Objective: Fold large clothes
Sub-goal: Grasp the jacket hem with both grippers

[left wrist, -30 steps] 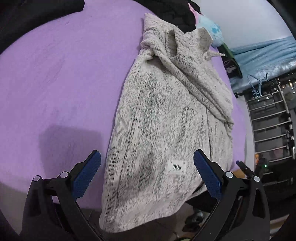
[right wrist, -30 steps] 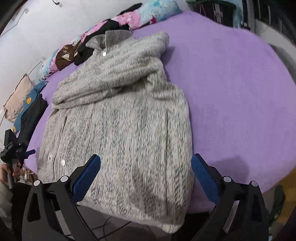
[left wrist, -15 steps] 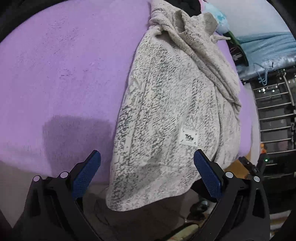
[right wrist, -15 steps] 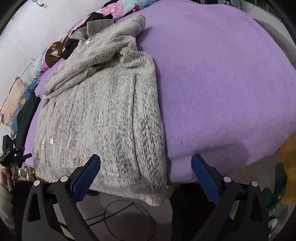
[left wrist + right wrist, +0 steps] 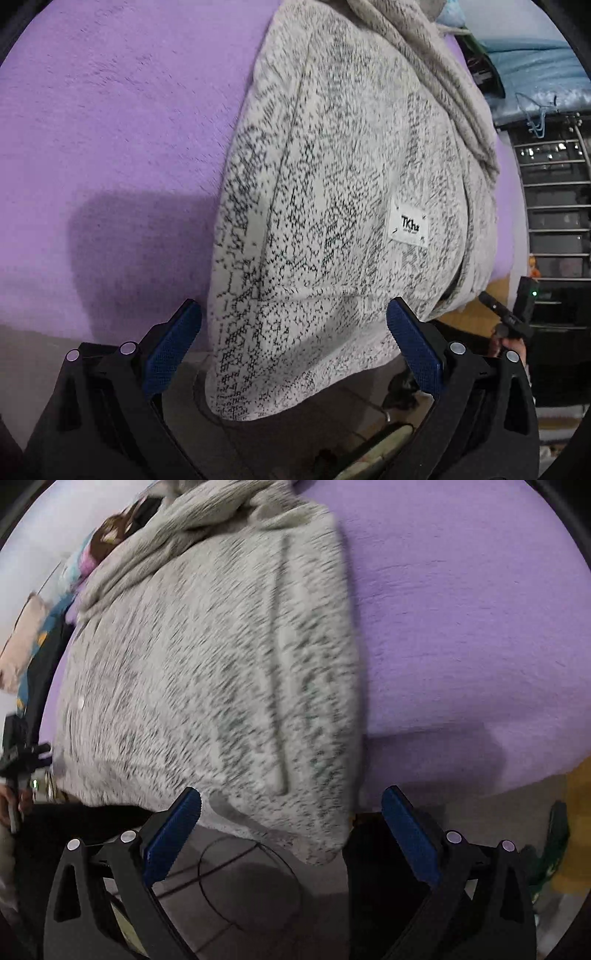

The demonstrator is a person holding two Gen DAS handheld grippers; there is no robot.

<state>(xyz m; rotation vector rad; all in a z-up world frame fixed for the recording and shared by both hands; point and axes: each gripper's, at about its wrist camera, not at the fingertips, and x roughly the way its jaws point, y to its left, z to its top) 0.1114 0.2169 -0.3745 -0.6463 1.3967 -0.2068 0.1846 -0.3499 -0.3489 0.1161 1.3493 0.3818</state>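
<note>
Just one sweater (image 5: 332, 192), two grippers (image 5: 293, 347) (image 5: 291, 830).

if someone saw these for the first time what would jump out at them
The speckled grey-and-cream knitted jacket fills the middle of both views, lying on a bright purple fleece bedspread with its lower hem hanging over the bed's near edge. A small white sewn-on label stands out near that hem in the left view. Low in each frame, the left gripper and right gripper spread blue-padded fingers wide open at the hanging hem, holding nothing.
</note>
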